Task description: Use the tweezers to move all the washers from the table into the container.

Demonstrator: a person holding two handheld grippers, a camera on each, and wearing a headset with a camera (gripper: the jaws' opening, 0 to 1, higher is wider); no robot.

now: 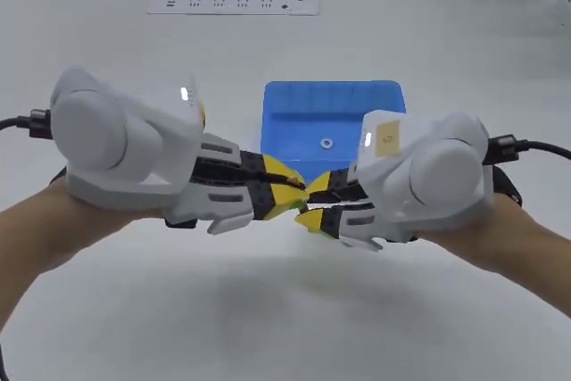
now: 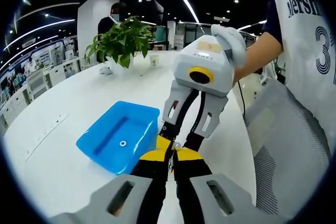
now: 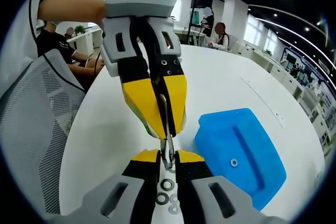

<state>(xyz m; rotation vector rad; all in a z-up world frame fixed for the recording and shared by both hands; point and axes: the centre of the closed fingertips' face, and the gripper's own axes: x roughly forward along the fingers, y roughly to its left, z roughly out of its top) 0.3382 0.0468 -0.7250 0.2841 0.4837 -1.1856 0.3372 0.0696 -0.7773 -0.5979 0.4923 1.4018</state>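
Observation:
My two grippers meet tip to tip over the white table, just in front of the blue container (image 1: 332,88). The left gripper (image 1: 299,192) is shut on the thin metal tweezers (image 3: 166,129). The right gripper (image 3: 168,162) is shut on the tweezers' lower end. In the left gripper view the left gripper (image 2: 171,156) points at the right gripper (image 2: 178,139). One washer (image 1: 326,143) lies inside the container (image 3: 210,135). Three washers (image 3: 167,184) lie on the table right below the right gripper's jaws.
A white power strip (image 1: 232,5) lies at the table's far side. A potted plant (image 2: 123,40) stands further along the table. A mesh chair (image 3: 31,129) sits by the table edge. Seated people (image 3: 218,32) are in the background.

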